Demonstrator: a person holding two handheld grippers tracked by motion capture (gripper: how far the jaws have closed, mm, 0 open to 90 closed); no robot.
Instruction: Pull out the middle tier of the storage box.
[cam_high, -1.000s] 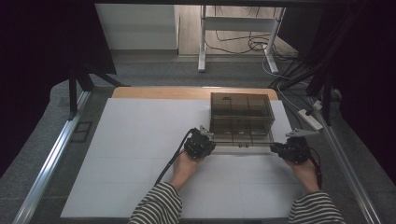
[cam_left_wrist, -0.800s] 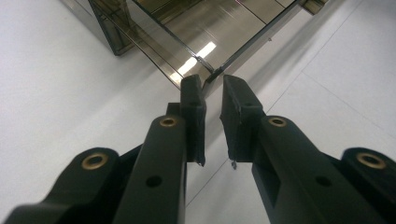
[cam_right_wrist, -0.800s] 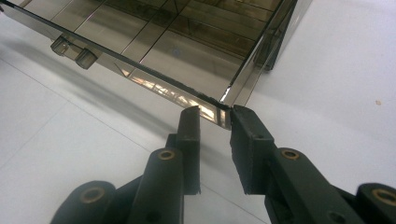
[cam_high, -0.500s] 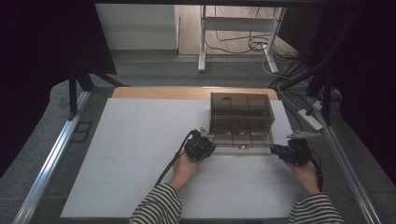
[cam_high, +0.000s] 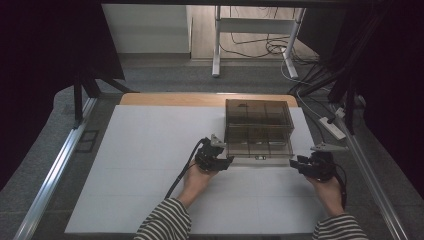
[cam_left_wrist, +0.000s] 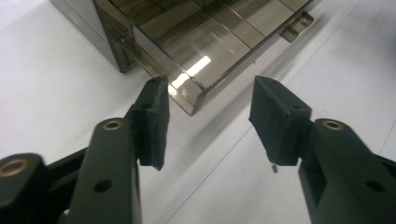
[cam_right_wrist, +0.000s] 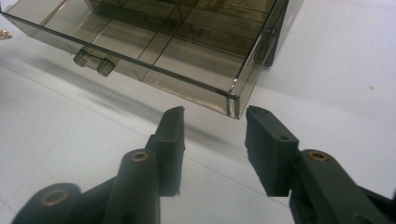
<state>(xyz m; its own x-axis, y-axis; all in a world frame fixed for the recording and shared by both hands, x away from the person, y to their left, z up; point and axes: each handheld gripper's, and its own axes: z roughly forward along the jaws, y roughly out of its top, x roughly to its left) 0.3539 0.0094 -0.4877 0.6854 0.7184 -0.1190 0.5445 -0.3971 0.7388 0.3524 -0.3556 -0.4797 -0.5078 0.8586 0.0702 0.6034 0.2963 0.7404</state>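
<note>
Smoked clear box (cam_high: 257, 131) sits on the white table (cam_high: 150, 165), right of centre toward the far edge, its drawer (cam_high: 260, 149) pulled out toward the person. Left gripper (cam_high: 220, 159) is at the drawer's front-left corner, right gripper (cam_high: 299, 164) at the front-right corner. Both sets of jaws have just been opening. In the left gripper view the left gripper (cam_left_wrist: 208, 109) is well open and holds nothing, the corner just ahead of the gap. In the right gripper view the right gripper (cam_right_wrist: 214, 135) is partly open and holds nothing, the corner just beyond its tips, untouched.
</note>
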